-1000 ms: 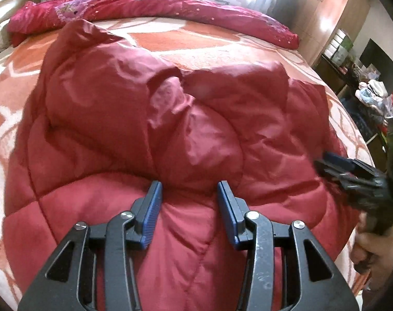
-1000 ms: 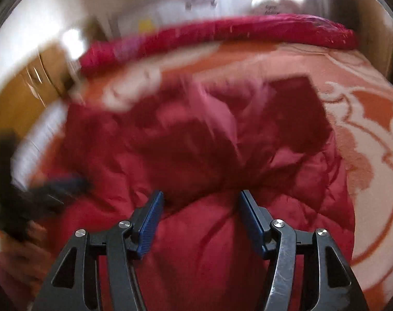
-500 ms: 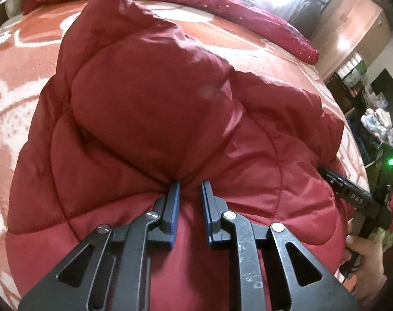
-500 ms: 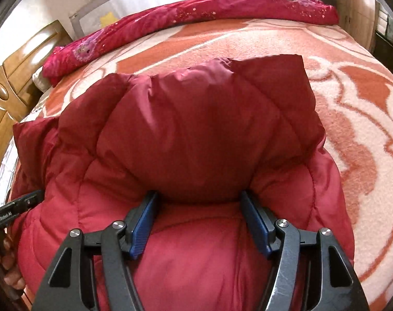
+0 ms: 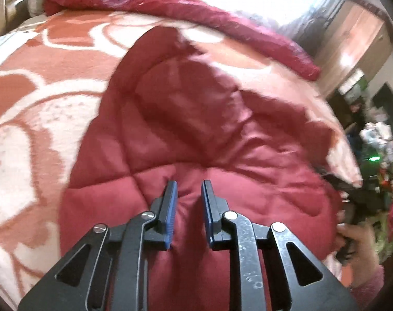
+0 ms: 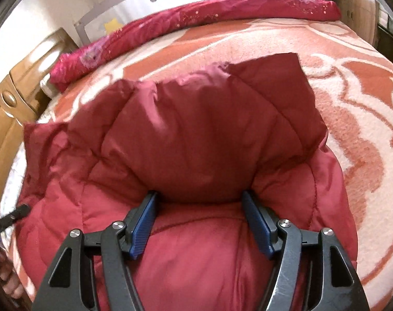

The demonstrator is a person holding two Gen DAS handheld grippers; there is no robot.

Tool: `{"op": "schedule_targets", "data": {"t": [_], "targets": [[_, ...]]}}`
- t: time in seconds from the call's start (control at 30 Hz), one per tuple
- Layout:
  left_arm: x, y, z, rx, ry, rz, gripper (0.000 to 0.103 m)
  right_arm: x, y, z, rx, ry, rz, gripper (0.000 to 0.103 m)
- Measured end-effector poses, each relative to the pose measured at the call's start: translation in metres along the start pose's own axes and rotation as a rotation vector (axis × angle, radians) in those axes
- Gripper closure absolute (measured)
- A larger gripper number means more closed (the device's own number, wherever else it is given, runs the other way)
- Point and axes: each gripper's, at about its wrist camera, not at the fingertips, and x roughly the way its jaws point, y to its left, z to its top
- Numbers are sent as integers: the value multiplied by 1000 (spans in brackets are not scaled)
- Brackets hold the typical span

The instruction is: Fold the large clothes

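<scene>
A large dark red quilted down jacket (image 5: pixel 196 134) lies bunched on the bed and fills the middle of both views (image 6: pixel 201 134). My left gripper (image 5: pixel 188 189) sits over its near part with the jaws narrowly apart and a ridge of red fabric between them. My right gripper (image 6: pixel 200 199) is wide open, its blue pads against a puffed fold of the jacket. The right gripper also shows at the right edge of the left wrist view (image 5: pixel 352 194), blurred. The left gripper's tip (image 6: pixel 12 217) shows at the left edge of the right wrist view.
The bed has an orange and cream patterned blanket (image 5: pixel 41 83), also seen in the right wrist view (image 6: pixel 352 83). A rolled magenta quilt (image 6: pixel 196 18) lies along the far side. A wooden headboard (image 6: pixel 17 103) stands left. Wooden cabinets (image 5: pixel 357 44) and clutter stand to the right.
My left gripper closed from wide open to a narrow gap on a ridge of jacket and has pulled back a little. My right gripper stayed wide open against the fold.
</scene>
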Motion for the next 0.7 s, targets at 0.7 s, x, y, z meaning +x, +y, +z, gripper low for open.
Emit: {"op": "schedule_targets", "data": {"t": [0.7], "targets": [[-50,18,-19,-4,-54,-86,47,-112,-63,-60,185,-71,114,20]]}}
